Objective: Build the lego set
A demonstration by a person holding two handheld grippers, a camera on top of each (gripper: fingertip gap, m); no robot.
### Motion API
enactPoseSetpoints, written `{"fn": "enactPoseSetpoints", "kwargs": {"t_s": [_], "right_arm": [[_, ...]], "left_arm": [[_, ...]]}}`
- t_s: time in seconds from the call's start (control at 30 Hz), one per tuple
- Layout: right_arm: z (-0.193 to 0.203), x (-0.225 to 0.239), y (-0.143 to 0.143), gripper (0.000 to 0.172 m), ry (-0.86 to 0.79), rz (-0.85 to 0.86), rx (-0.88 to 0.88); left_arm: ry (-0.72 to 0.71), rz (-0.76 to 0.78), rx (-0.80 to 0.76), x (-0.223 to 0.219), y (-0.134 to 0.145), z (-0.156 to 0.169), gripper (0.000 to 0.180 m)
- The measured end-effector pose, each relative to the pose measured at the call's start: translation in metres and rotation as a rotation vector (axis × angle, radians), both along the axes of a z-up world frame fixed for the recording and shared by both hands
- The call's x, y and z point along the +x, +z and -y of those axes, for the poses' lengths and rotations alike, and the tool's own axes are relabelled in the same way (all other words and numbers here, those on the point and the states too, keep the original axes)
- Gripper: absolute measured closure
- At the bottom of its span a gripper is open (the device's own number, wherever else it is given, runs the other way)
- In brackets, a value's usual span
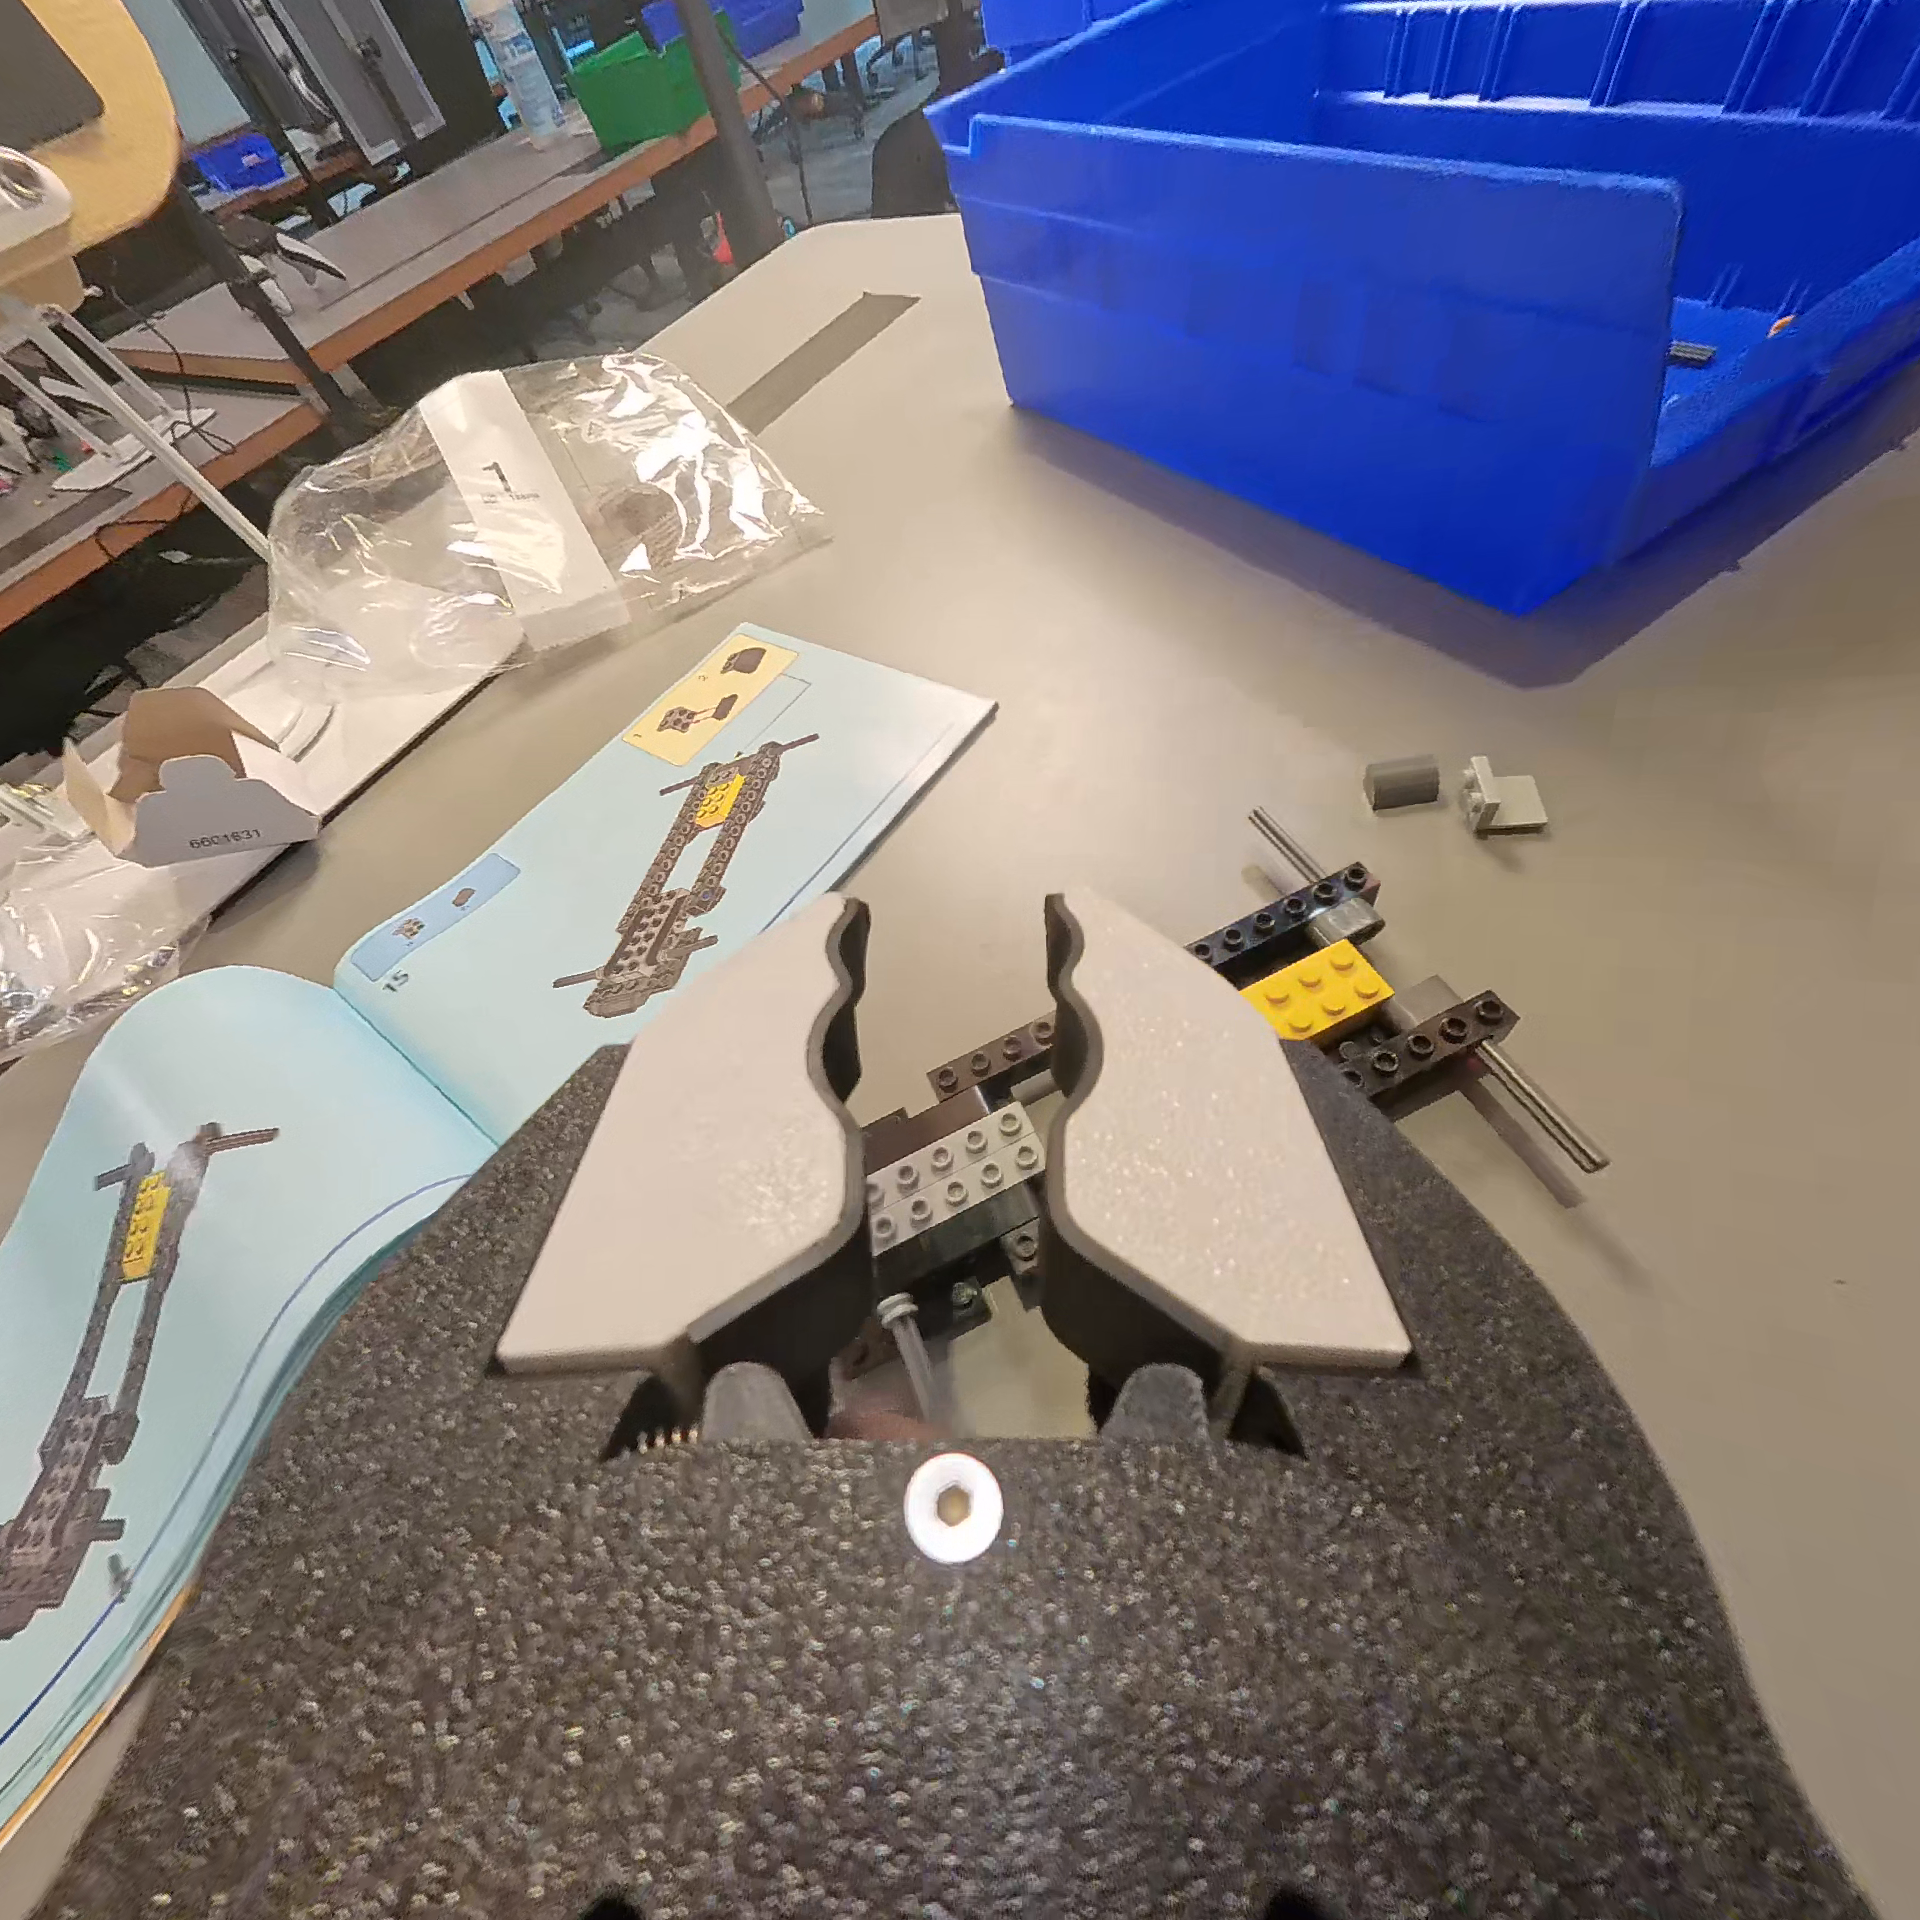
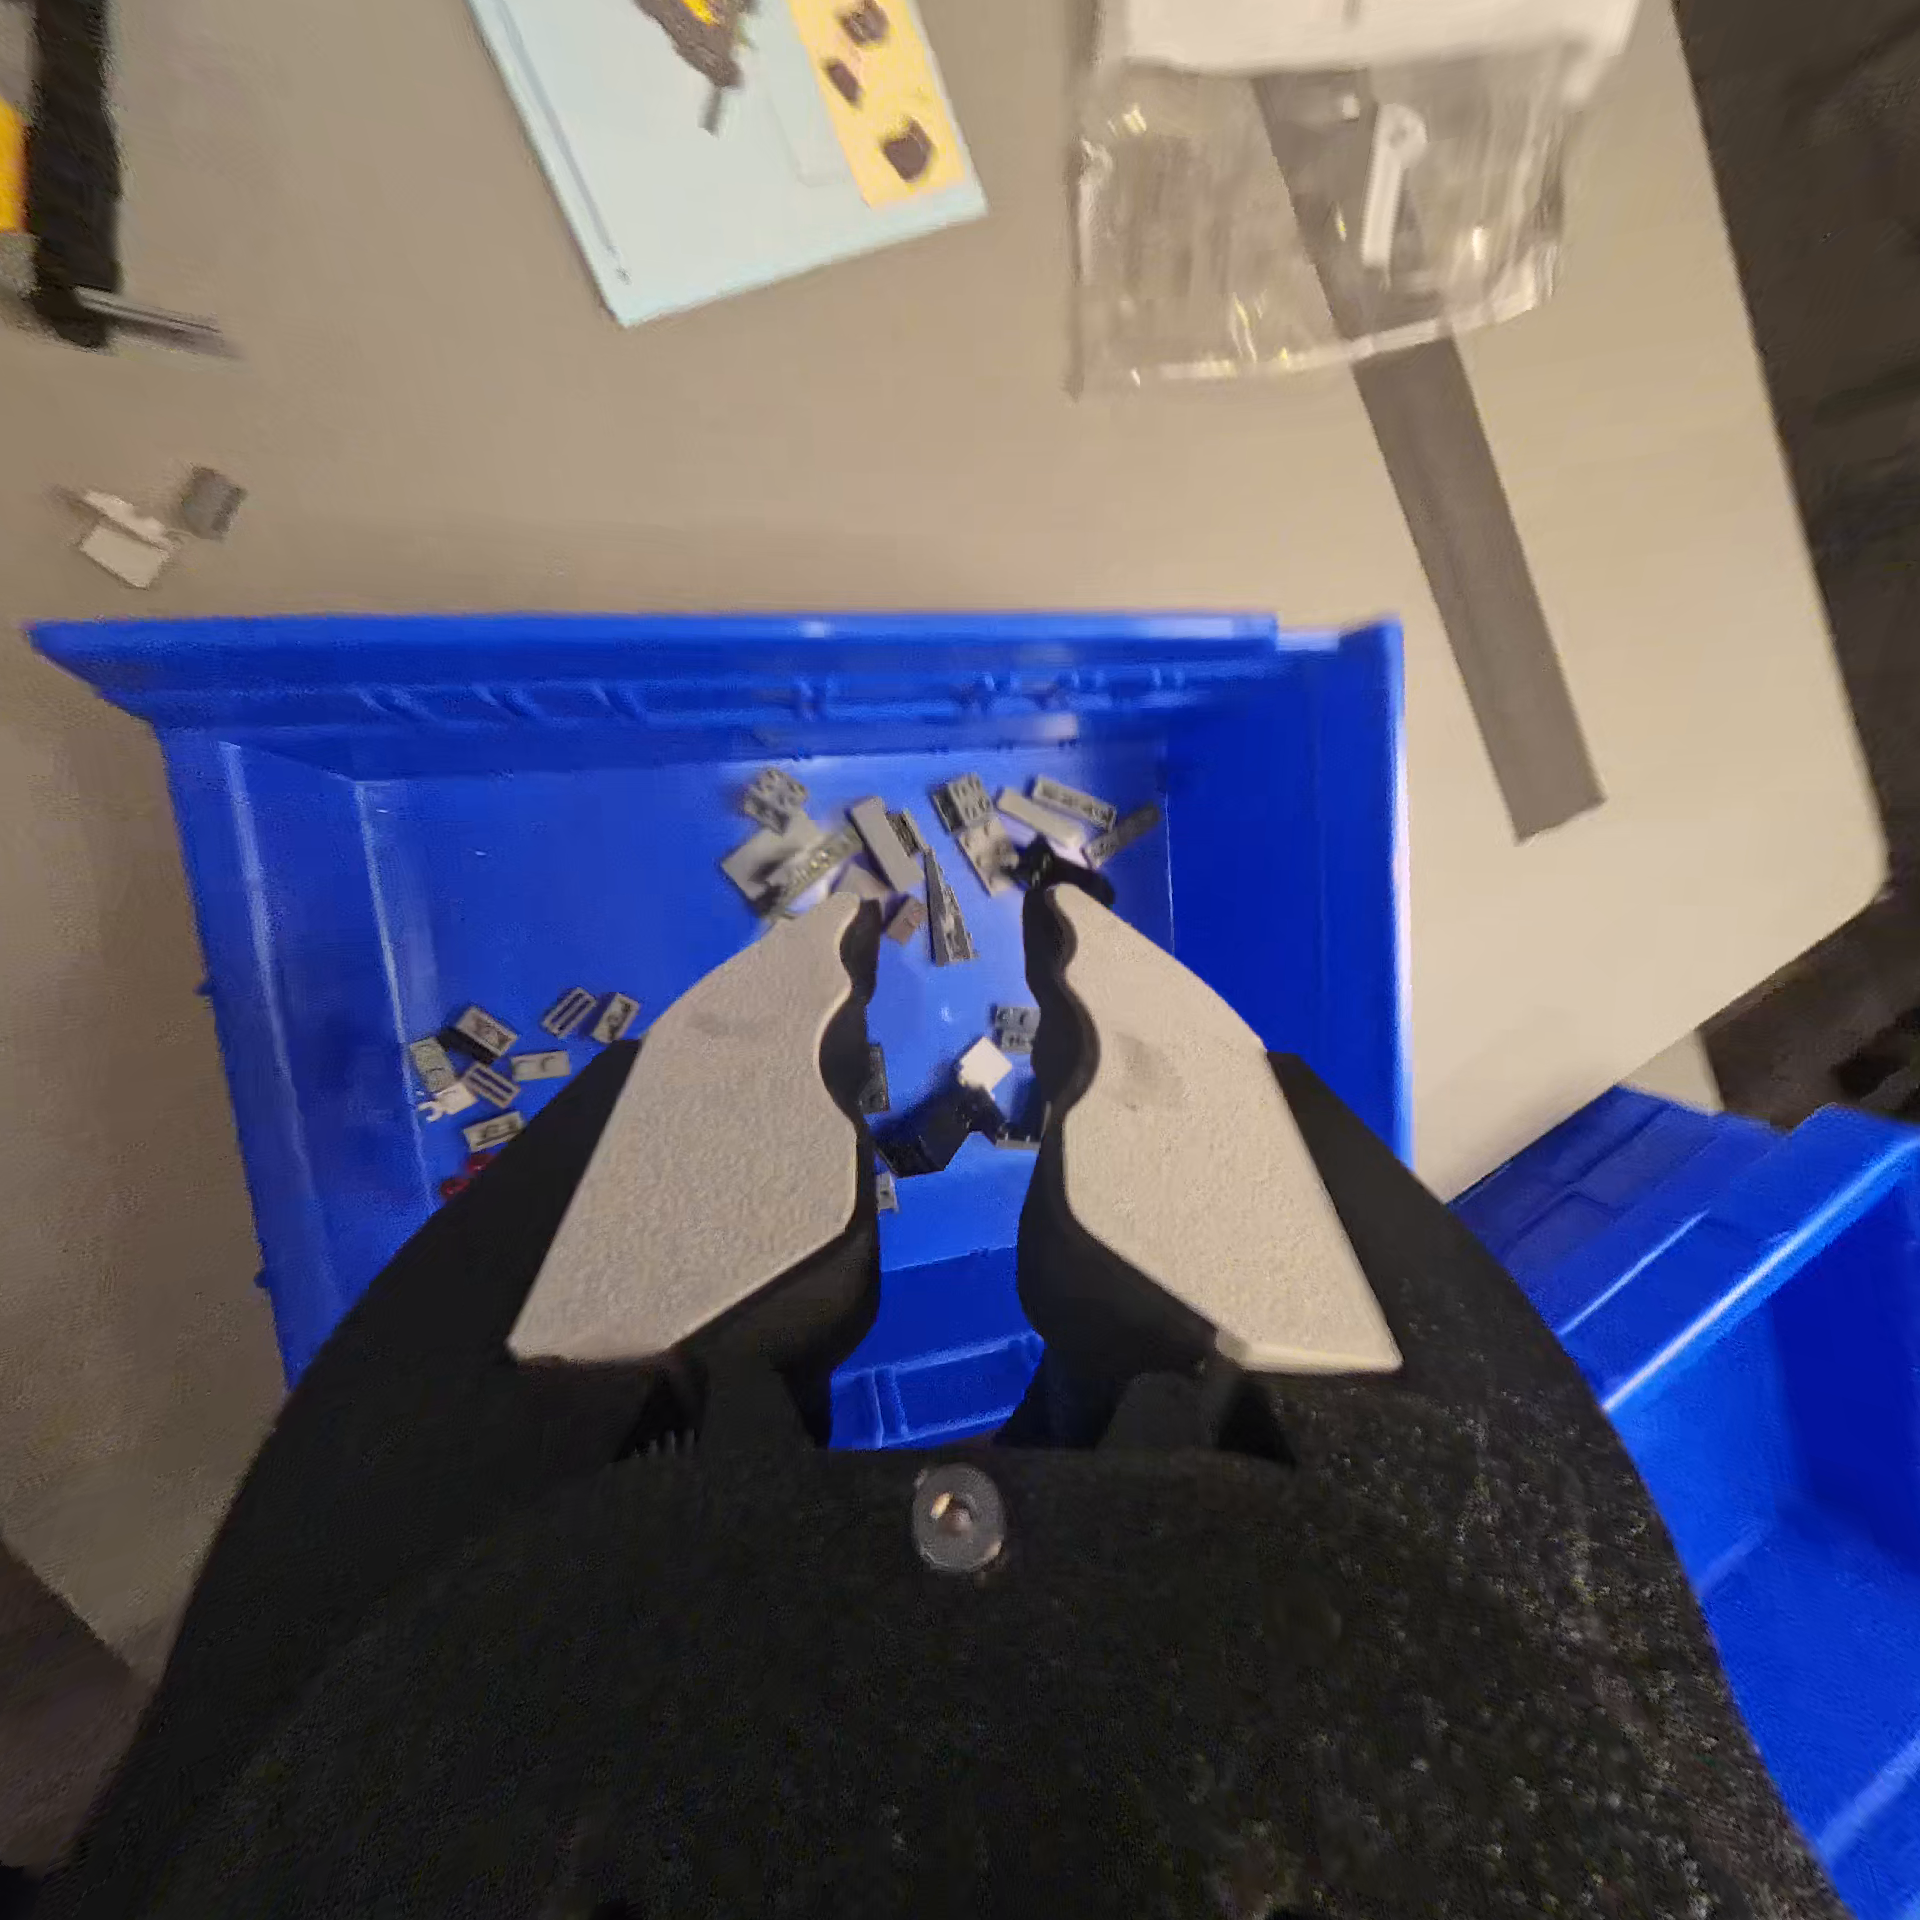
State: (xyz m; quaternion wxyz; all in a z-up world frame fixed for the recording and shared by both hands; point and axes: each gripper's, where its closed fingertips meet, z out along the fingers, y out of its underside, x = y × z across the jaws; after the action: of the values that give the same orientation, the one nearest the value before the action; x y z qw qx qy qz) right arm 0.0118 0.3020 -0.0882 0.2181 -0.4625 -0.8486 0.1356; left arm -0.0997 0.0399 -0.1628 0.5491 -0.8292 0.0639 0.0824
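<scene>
**Fig. 1. Both wrist views, one instant.**

I am holding the left hand-held gripper point(image 1: 956, 914) low over a brick-built chassis point(image 1: 956, 1174) that is lying on the counter point(image 1: 1143, 675). Its fingertips are standing apart. The grey studded plate is showing between the finger roots, and the rest is running out under the right finger toward a yellow brick point(image 1: 1314, 992) and a long axle point(image 1: 1538, 1112). The pads are hidden, so I cannot tell whether they are pressing on it.

I am hovering the right hand-held gripper point(image 2: 940, 904), released and empty, above a blue bin point(image 2: 727, 665). Loose grey plates point(image 2: 883, 842) are lying on the bin floor below. This view is blurred.

Also showing are 2 small grey pieces point(image 1: 1455, 795) just beyond the chassis, an open instruction booklet point(image 1: 644, 831) to its left, and a clear plastic bag point(image 1: 468, 520) farther off.

Handling, as I am judging it:
- The chassis is looking light and stiff.
- It is only press-fitted, so twisting may be popping joints.
- The axles may be sliding out.
- The 2 long black beams are offering the firmest flat flanks to take hold of.
</scene>
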Motion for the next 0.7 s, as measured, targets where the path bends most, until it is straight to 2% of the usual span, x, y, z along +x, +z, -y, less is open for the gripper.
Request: {"fn": "enactPoseSetpoints", "kwargs": {"t_s": [0.1,0.2,0.3,0.5,0.7], "right_arm": [[-0.032,0.013,-0.031,0.144,-0.116,-0.036,-0.099],[-0.044,0.012,-0.052,0.144,-0.199,-0.085,-0.195],[-0.053,0.002,-0.036,0.144,-0.269,-0.222,-0.192],[-0.059,0.022,-0.005,0.145,-0.283,-0.329,-0.195],[-0.037,0.028,-0.029,0.145,-0.195,-0.249,-0.186]], "left_arm": [[0.022,-0.018,0.031,-0.008,0.010,0.004,0.147],[0.056,0.011,0.079,-0.019,0.016,0.006,0.147],[0.051,0.101,0.103,-0.018,0.012,0.002,0.148],[0.015,0.111,0.054,-0.014,0.005,-0.002,0.147],[-0.099,0.097,-0.011,0.006,-0.003,-0.003,0.146]]}}
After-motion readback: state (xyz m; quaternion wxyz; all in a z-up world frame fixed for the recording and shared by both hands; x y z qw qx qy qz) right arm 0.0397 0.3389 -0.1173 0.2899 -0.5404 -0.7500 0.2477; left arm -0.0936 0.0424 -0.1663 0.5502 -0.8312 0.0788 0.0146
